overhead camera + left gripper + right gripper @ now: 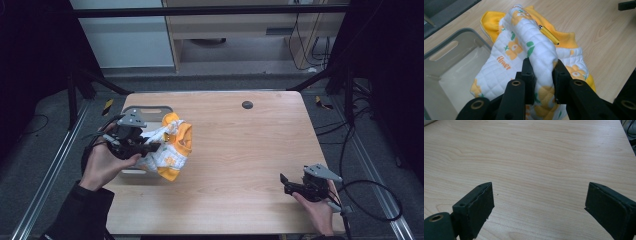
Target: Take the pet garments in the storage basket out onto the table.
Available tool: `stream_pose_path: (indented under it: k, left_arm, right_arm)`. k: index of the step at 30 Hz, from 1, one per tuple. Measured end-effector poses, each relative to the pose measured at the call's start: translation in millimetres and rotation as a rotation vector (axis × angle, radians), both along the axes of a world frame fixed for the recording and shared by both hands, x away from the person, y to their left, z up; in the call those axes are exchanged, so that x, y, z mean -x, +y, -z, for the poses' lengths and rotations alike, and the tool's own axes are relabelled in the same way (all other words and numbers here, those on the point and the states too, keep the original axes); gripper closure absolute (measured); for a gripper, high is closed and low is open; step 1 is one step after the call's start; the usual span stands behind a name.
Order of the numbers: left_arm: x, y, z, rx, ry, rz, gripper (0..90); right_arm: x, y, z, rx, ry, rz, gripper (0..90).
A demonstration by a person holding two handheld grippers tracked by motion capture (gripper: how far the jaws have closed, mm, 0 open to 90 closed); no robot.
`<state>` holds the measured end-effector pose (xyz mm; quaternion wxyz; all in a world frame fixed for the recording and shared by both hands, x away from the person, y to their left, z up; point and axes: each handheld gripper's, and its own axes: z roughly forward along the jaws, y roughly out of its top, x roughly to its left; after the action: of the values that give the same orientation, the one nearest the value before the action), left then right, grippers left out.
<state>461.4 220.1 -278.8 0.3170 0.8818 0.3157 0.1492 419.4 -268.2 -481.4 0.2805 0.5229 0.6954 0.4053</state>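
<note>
Garment (524, 50): soft, light, quilted; fold clenched by left tool (543, 75) beside bin (439, 72) near worktop (240, 150) left edge. Right tool (539, 205) released, idle.

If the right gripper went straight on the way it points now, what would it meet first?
Probably nothing but bare table. The right gripper has its jaws open over plain wood, and the way ahead looks free as far as its view shows; whether it would dip to the surface is unclear.
</note>
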Motion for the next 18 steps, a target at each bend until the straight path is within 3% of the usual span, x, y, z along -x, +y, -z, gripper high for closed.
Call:
stream_pose_path:
  k: [7, 18]
  left_arm:
    - [0.4, -11.1, -3.0, -0.001, -0.006, 0.028, 74.7]
    - [-3.4, -25.6, 4.6, -0.01, 0.005, 0.061, 74.7]
  right_arm:
    - [0.1, 0.0, -0.2, -0.001, 0.0, 0.001, 8.3]
    - [0.3, -0.5, -0.7, -0.002, -0.004, 0.002, 8.3]
